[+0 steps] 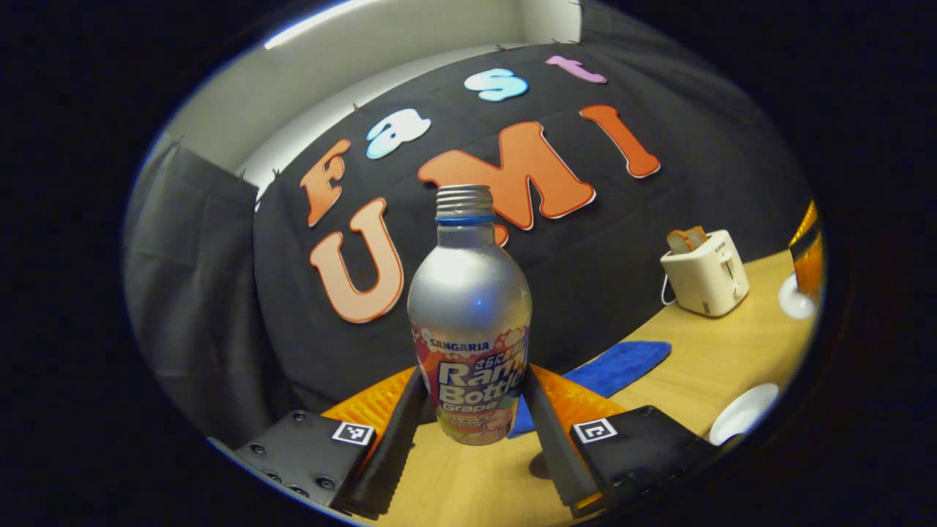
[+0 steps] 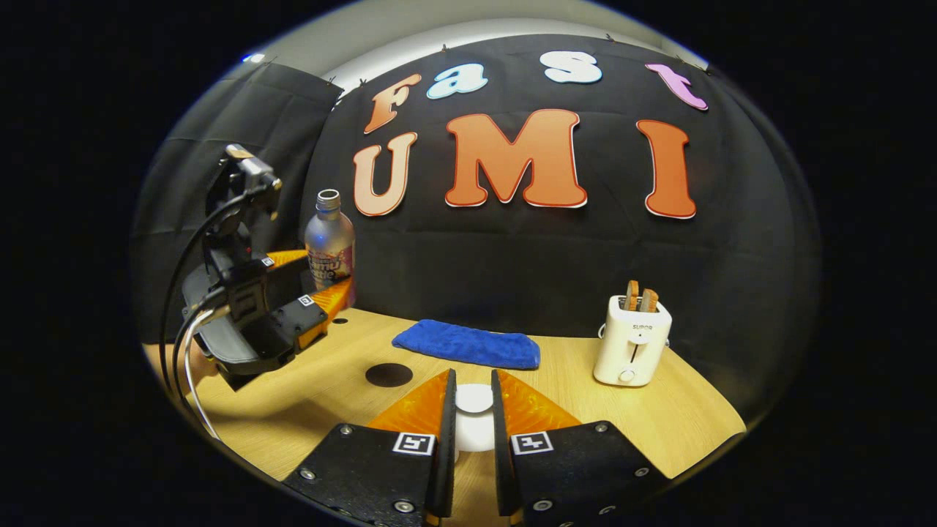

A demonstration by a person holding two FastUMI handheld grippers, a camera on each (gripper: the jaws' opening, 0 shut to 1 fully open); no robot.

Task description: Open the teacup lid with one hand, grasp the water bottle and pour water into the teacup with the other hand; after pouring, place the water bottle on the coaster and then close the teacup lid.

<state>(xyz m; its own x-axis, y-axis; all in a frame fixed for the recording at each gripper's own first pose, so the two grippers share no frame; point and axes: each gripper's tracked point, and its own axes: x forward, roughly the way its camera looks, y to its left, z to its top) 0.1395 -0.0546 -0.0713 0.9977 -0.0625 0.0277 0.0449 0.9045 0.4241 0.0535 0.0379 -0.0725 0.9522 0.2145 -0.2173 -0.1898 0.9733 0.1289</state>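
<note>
A silver water bottle with a colourful label and no cap stands upright between the fingers of my left gripper, which is shut on its lower body. In the right gripper view the same bottle sits in the left gripper at the table's far left. My right gripper is shut on the knob of the white teacup lid. In the left gripper view that lid hangs at the far right, above the table. The white teacup sits uncovered below it. A dark round coaster lies on the table.
A blue cloth lies by the back wall in the middle. At the right, a white toaster holds toast. The wooden table ends at the black cloth wall behind. Cables trail from the left gripper.
</note>
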